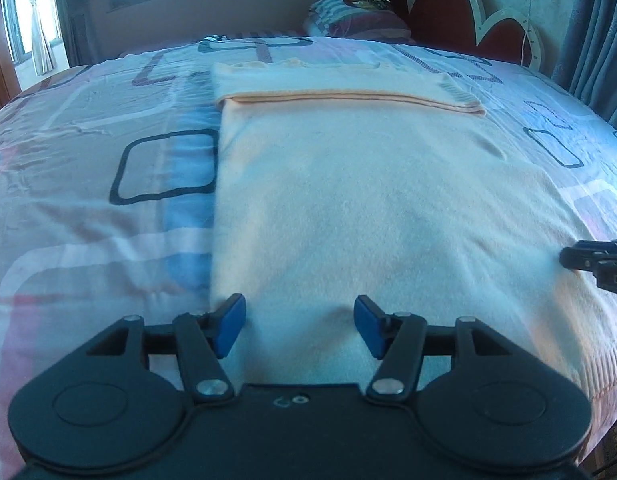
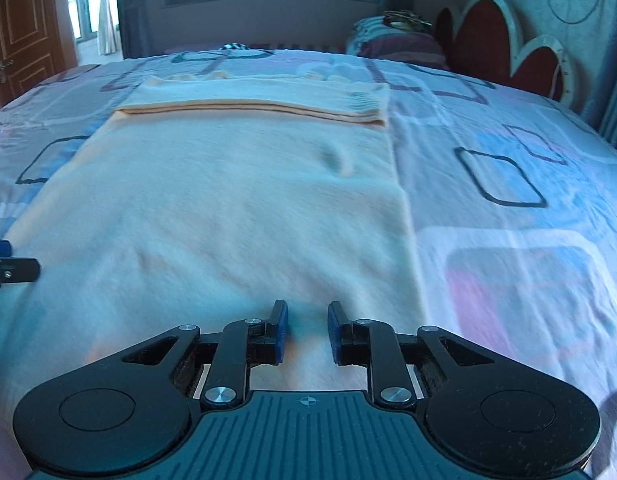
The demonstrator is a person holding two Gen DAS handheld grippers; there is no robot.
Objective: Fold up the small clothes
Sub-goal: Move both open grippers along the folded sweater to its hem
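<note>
On our left, the left gripper [image 1: 299, 327] has its blue-padded jaws spread wide with nothing pinched, hanging over the near left edge of the pale peach fleecy garment [image 1: 348, 184], which lies flat on the patterned bedsheet [image 1: 88, 128] with its far end folded over. Our right gripper [image 2: 307, 332] sits narrower near the garment's right edge, jaws apart, gripping nothing.

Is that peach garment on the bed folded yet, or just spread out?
Partly folded: the garment lies flat, with its far end doubled back in a band.
</note>
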